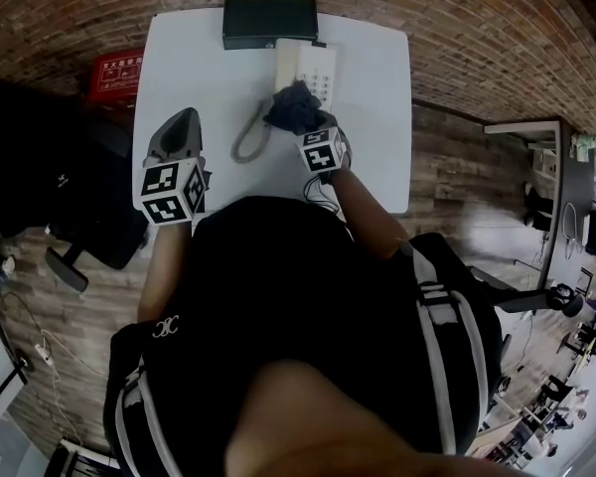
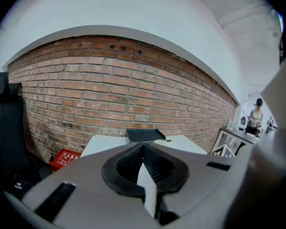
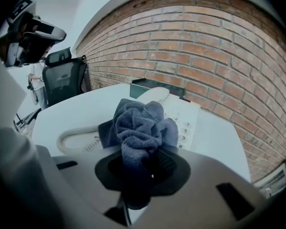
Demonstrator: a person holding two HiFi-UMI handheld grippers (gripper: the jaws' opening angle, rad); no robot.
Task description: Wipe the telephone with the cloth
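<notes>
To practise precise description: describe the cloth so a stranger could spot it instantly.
Find the white table by the red brick wall, then the white push-button telephone on it. Bunched in the right gripper, at its keypad, is the crumpled blue-grey terry cloth, the only soft thing.
</notes>
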